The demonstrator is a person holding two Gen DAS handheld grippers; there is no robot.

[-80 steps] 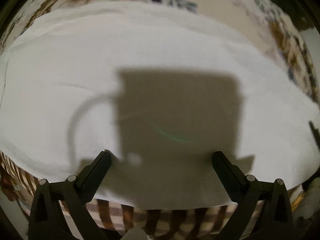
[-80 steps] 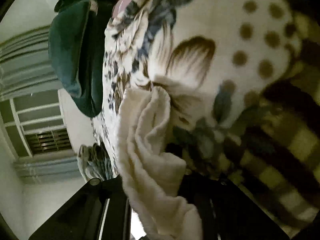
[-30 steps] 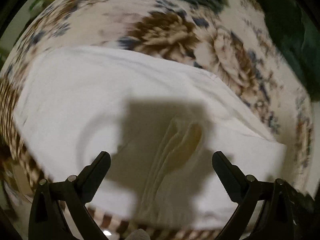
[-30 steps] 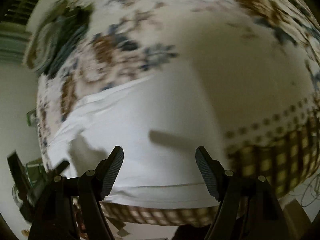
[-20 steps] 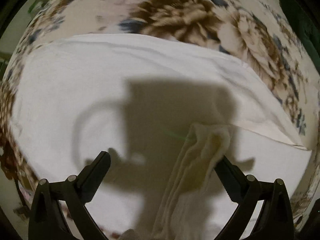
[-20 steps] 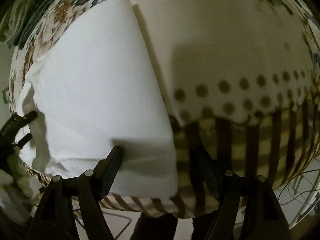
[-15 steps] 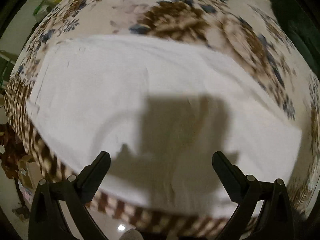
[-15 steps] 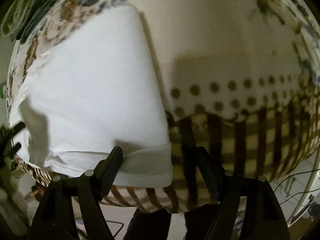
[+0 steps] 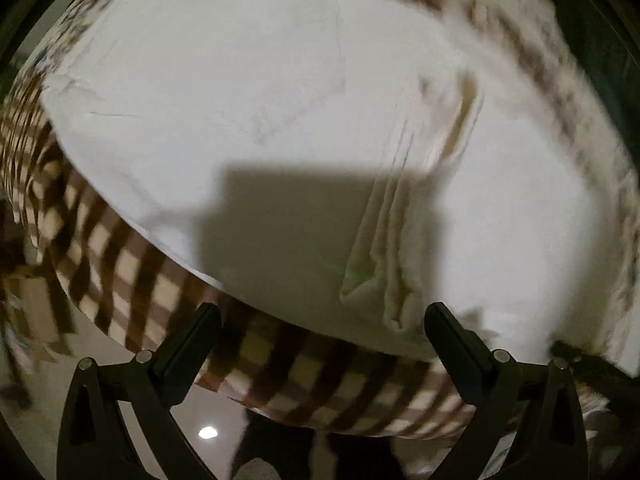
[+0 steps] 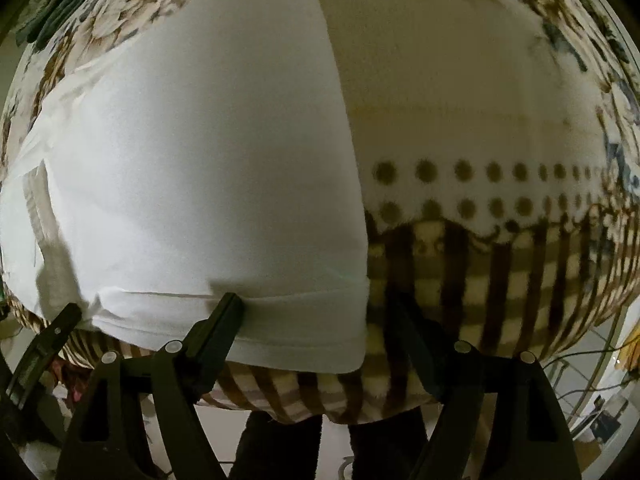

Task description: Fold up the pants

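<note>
The white pants [image 10: 208, 184] lie folded flat on the floral blanket [image 10: 460, 80], their hem at its checked edge; a bunched ridge absent half a second ago shows again. Left gripper [image 9: 320, 320] and right gripper [image 10: 316, 316] hover with jaws apart, holding nothing.

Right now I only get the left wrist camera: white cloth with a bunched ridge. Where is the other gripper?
Observer: The right gripper is open and empty, at the hemmed near edge of the pants.
Operator: Is it over the cloth?
Observer: Half of it. Its left finger overlaps the hem band, and its right finger is over the checked blanket.
Operator: Is that end bunched too?
Observer: No. There the pants lie smooth with a straight side edge, and two rows of brown dots show on the blanket beside it.
</note>
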